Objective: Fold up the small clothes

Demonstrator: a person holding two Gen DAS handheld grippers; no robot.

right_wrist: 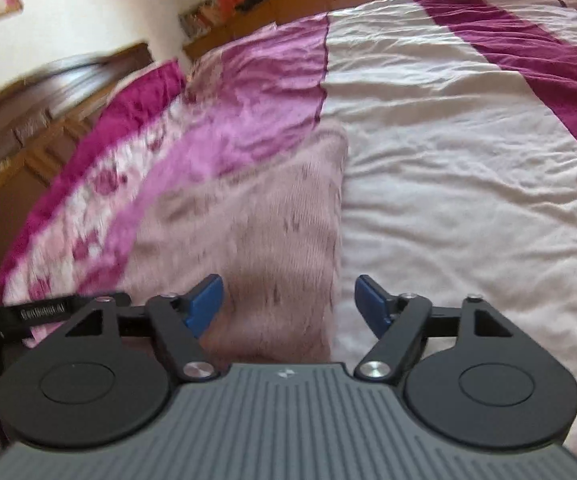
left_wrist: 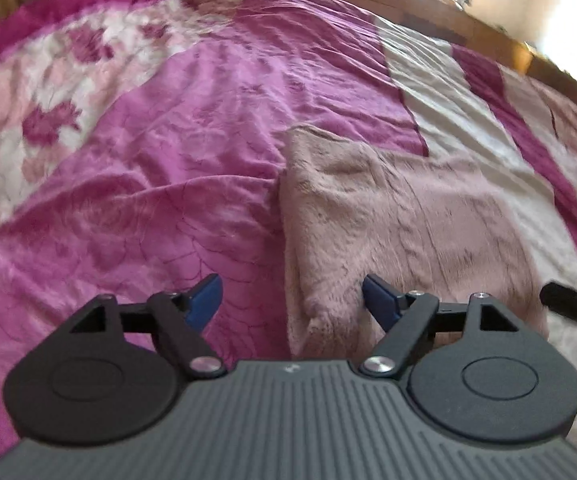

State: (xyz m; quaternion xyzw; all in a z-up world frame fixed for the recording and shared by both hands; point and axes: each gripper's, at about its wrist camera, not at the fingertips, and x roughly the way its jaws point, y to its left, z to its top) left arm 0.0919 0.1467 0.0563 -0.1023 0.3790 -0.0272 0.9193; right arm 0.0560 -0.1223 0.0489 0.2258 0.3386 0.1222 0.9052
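Fuzzy, matt mauve cloth (left_wrist: 400, 216) lies on a crinkled, faintly sheeny bedspread (left_wrist: 168, 152), while the left gripper (left_wrist: 292, 300) shows matt black plastic, blue fingers (left_wrist: 206, 300) (screws shiny metal) and a ribbed grey body.

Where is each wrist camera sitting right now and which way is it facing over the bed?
Left wrist: sits behind the open left gripper, looking forward and down across the magenta bedspread; its fingers straddle the left edge of the fuzzy mauve garment; the other gripper's black part pokes in at right.
Right wrist: sits behind the open right gripper, facing the garment's right edge and the cream bedspread panel; wooden furniture lies beyond.
Shared: the same garment and bedspread.
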